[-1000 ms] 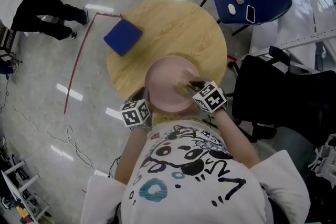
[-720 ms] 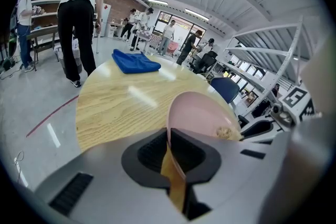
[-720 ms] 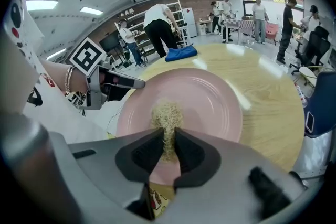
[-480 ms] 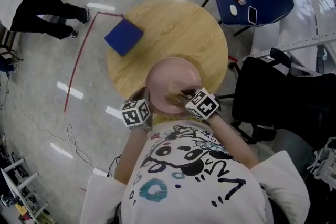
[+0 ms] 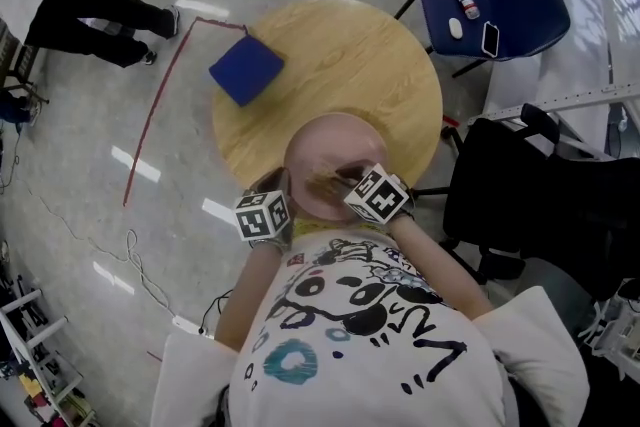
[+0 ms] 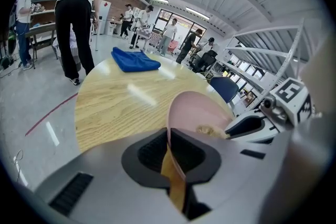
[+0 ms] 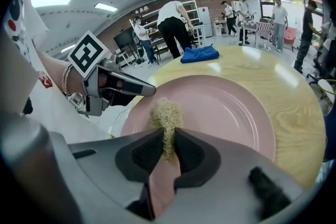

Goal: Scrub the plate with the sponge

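Plate [image 5: 332,143] is gripped by its rim in the left gripper [image 6: 169,139], over the near edge of the round wooden desk [image 5: 340,65]. The sponge [image 7: 166,115] is pinched in the right gripper [image 7: 168,144] and laid against the plate's face.

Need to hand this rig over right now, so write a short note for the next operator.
Left gripper: jaws shut on the pink plate's near rim, steadying it.
Right gripper: jaws shut on the sponge, which touches the plate's face near that rim.
The plate sits at the near edge of the round wooden table; a blue cloth lies on its far side.
Done: both grips made, sponge on plate.
Left: scrub across the face; no dirt shows to judge progress.
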